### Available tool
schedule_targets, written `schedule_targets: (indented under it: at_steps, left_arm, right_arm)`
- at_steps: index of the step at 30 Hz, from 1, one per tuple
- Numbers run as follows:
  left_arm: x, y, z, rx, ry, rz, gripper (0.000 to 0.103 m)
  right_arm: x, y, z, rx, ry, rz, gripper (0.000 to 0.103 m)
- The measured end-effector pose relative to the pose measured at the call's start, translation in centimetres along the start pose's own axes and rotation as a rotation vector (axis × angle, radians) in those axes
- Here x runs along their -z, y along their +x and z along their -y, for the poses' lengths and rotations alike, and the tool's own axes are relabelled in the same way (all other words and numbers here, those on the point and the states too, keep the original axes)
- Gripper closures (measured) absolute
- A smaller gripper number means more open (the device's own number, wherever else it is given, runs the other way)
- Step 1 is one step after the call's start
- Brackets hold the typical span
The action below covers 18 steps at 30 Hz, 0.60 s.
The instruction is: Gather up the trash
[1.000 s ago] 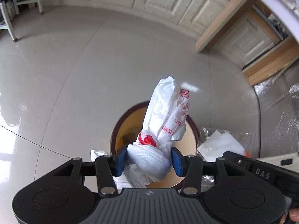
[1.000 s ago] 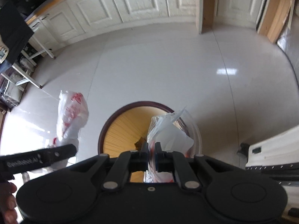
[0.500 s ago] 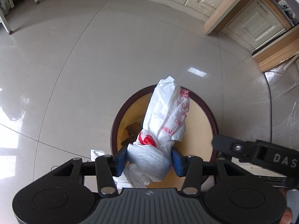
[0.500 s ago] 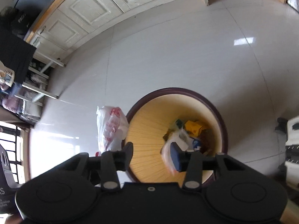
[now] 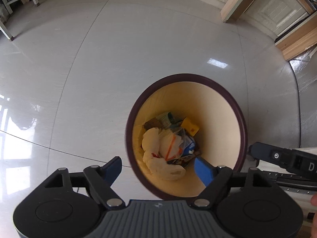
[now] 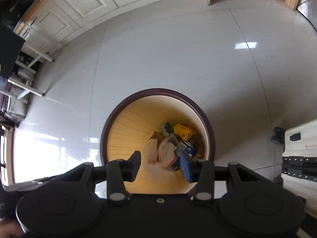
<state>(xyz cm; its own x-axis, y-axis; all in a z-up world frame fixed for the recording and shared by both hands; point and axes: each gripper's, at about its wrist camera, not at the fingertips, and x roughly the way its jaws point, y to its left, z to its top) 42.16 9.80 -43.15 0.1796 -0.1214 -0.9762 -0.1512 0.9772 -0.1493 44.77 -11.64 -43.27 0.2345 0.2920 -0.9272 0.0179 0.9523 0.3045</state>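
A round bin (image 5: 240, 119) with a dark rim and pale yellow inside stands on the floor below both grippers. In its bottom lies a white plastic bag with red print (image 5: 158, 150) among a yellow box (image 5: 190, 128) and other scraps. My left gripper (image 5: 158, 169) hangs over the bin's near rim, its jaws opening, with nothing between the blue pads. In the right wrist view the same bin (image 6: 210, 130) holds the white bag (image 6: 158, 150). My right gripper (image 6: 163, 165) stands open above it and holds nothing.
Glossy grey floor tiles surround the bin. White cabinet doors (image 6: 83, 6) and a wooden post (image 5: 237, 6) line the far wall. A white wheeled unit (image 6: 297, 150) stands at the right, metal furniture legs (image 6: 29, 91) at the left. The other gripper's black body (image 5: 287, 158) reaches in at the right.
The left gripper let go of the white bag, which dropped into the bin. The right gripper opened earlier and its clear bag fell in too. Both views sank closer to the bin.
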Motion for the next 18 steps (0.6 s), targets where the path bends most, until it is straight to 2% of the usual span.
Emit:
schedule_targets:
  at_steps: [5,11,15,18]
  left_arm:
    - [-0.1,-0.4,-0.2,-0.012,-0.001,-0.001,0.018]
    - [0.7,-1.8,-0.3,-0.016,-0.002,0.017,0.011]
    - [0.9,-3.3,-0.5,-0.015,-0.002,0.037,0.003]
    - [1.3,-4.7,-0.6,-0.016,0.003,0.049,0.0]
  right_arm:
    - [0.3,-0.4,-0.5,0.031,-0.052,-0.01,0.057]
    - [0.7,-1.4,-0.2,0.062,-0.053,-0.005,0.049]
    - [1.0,-2.7,-0.4,0.089,-0.057,0.01,0.04]
    - [1.3,-4.1,-1.0,0.112,-0.075,0.027,0.025]
